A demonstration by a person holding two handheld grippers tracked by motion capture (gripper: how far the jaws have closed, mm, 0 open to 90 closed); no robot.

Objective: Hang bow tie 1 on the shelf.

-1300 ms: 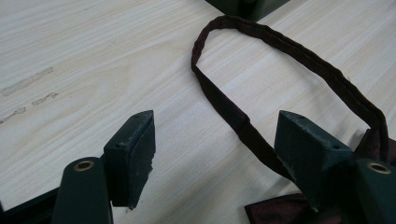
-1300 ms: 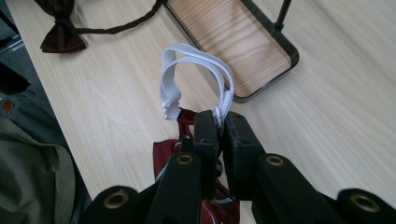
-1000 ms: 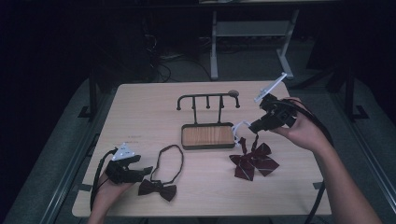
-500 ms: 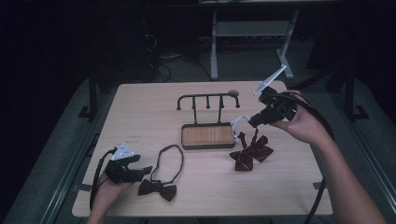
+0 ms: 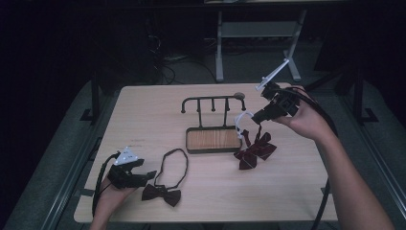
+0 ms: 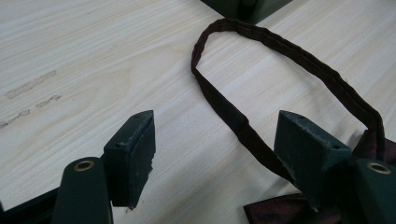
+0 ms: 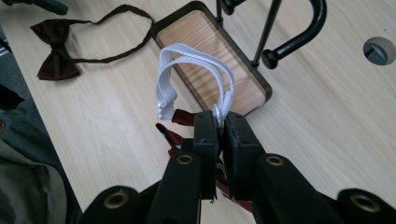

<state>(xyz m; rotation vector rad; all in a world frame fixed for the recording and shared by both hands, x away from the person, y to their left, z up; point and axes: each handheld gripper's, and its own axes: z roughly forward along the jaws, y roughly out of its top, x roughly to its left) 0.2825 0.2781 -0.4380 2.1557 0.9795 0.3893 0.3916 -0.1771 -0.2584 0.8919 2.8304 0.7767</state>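
A dark red plaid bow tie (image 5: 253, 151) hangs by its white elastic strap (image 5: 242, 117) to the right of the rack, its lower end on or just over the table. My right gripper (image 5: 256, 117) is shut on that white strap (image 7: 187, 60), and the plaid fabric (image 7: 170, 135) shows below its closed jaws (image 7: 219, 122). A dark brown bow tie (image 5: 162, 194) with a looped strap (image 5: 174, 163) lies at the front left. My left gripper (image 5: 143, 175) rests beside it, open; the brown strap (image 6: 243, 126) runs across the table between its jaws (image 6: 215, 140).
A black hook rack (image 5: 213, 103) stands mid-table on a wood-lined base (image 5: 213, 140); its curved hook end (image 7: 299, 37) is close ahead of my right gripper. A round hole (image 7: 379, 50) is in the tabletop. The table's front edge (image 5: 206, 221) is near my left hand.
My right gripper has risen and drifted left toward the rack, drawing the plaid bow tie up by its white strap. My left gripper has stayed put.
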